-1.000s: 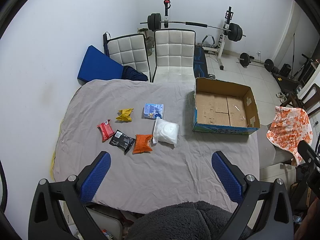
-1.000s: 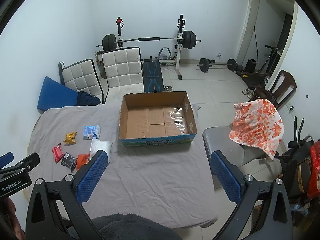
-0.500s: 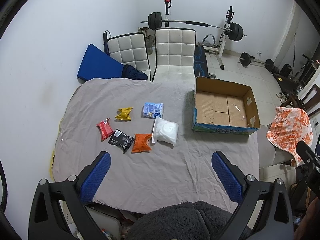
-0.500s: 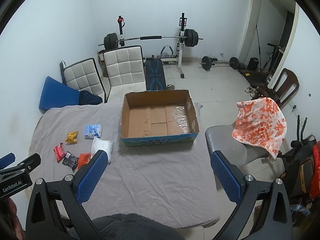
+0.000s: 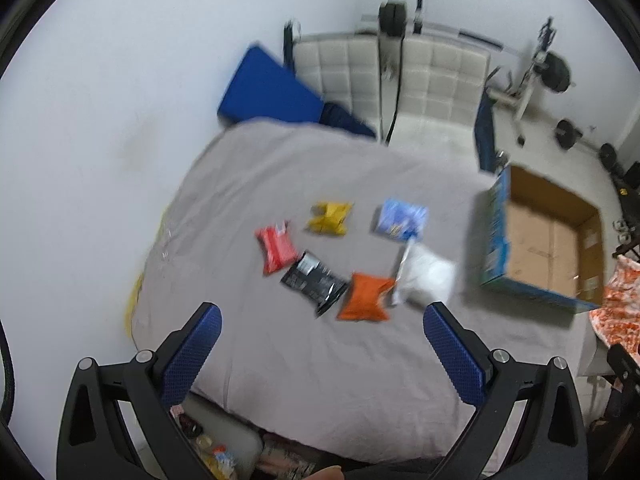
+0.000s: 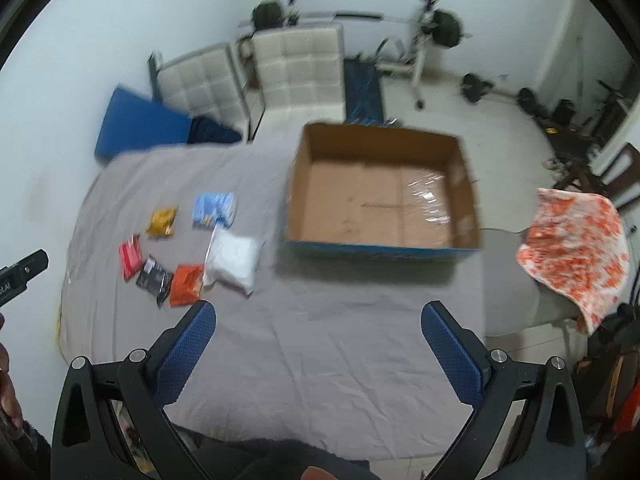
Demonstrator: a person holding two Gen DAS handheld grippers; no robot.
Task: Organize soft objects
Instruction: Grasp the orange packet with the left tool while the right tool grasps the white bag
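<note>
Both grippers hang above the near edge of the surface [image 6: 320,344] with nothing between their fingers: the left gripper [image 5: 320,344] is spread wide, and so is the right gripper [image 6: 318,342].

Six soft packets lie in a loose cluster to the left of the box [image 6: 384,196], which is empty. Nearest the box is the white pouch [image 6: 234,258]; the orange packet [image 6: 186,284] touches its left edge, and the black packet [image 6: 154,278] overlaps the orange one's far side. Left of those are the red packet [image 6: 131,256] and the yellow packet [image 6: 162,221]; the blue packet [image 6: 214,210] sits just beyond the white pouch.

The likely trouble is the crowding. A grab at the orange packet could catch the black one or the pouch's seal tab and drag both. The packets are thin and flat, so the fingers may pinch the grey cloth with them and pull wrinkles that shift the rest. Slick film may also slip on the way over the box wall.

Both views are blurred; no packet print can be read. Only partial letters show on the left gripper's body at the right view's left edge, too cut off to read.
</note>
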